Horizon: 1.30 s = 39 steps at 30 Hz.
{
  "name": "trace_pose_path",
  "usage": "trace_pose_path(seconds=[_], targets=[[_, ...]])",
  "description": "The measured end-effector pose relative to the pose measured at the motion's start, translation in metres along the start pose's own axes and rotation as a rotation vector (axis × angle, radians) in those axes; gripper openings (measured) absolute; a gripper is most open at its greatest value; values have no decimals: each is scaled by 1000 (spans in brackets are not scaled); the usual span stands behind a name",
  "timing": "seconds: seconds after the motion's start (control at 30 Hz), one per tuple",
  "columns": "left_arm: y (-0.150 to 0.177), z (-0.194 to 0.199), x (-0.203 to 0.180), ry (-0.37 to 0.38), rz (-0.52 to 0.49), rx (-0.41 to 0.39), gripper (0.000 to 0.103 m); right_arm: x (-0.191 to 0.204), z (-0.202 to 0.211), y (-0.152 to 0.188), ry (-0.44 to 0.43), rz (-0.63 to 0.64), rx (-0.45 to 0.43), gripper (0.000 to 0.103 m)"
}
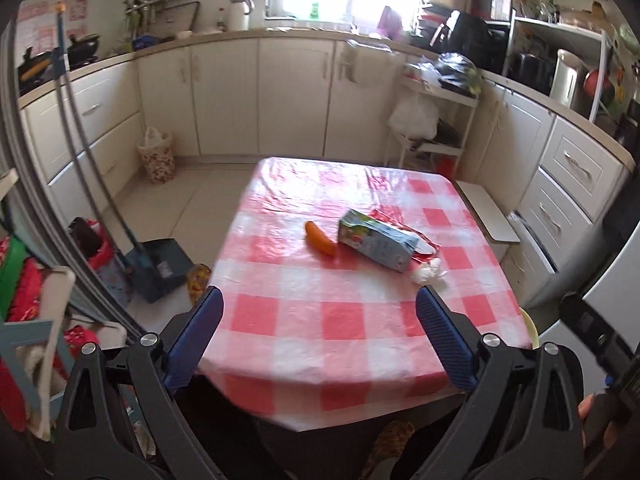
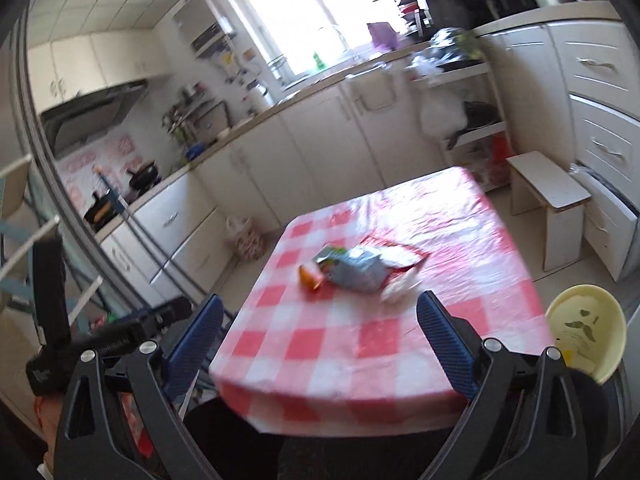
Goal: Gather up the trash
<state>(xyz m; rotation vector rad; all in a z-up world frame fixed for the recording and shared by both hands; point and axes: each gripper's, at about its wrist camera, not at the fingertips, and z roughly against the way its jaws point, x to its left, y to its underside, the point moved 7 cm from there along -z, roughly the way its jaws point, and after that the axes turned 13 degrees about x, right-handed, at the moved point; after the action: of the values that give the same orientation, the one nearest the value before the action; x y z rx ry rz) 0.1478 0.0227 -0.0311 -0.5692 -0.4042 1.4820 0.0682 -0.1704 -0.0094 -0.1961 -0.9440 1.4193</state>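
On the red-and-white checked tablecloth (image 1: 320, 312) lie a light blue drink carton (image 1: 378, 242) on its side, a red wrapper (image 1: 404, 228) partly under it, an orange peel-like piece (image 1: 319, 238) to its left, and a crumpled white tissue (image 1: 426, 274) to its right. The same pile shows blurred in the right wrist view: carton (image 2: 356, 268), orange piece (image 2: 310, 276), tissue (image 2: 398, 288). My left gripper (image 1: 318, 300) hangs above the table's near edge, open and empty. My right gripper (image 2: 320, 306) is likewise open and empty, short of the pile.
A pale yellow bin (image 2: 586, 334) stands at the table's near right corner. A floral bin (image 1: 157, 156) sits by the cabinets, a dustpan with broom (image 1: 158, 268) left of the table, a white stool (image 2: 548, 196) and a shelf cart (image 1: 436, 120) to the right.
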Motion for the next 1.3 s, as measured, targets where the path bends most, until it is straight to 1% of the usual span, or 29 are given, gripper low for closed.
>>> trace_pose_path(seconds=[0.07,0.2,0.53,1.3], targets=[[2,8,13,4,23,-12,93,11,5,2,14,26,-3,93],[6,19,26,22,48,-24,93,27,12,-3,39,51,-21,94],[12,32,20,50,35,-45,94,39,10,-3,55,60,-14,95],[12,40,20,56,36,-50,94,42,10,1,51,50,-7,96]])
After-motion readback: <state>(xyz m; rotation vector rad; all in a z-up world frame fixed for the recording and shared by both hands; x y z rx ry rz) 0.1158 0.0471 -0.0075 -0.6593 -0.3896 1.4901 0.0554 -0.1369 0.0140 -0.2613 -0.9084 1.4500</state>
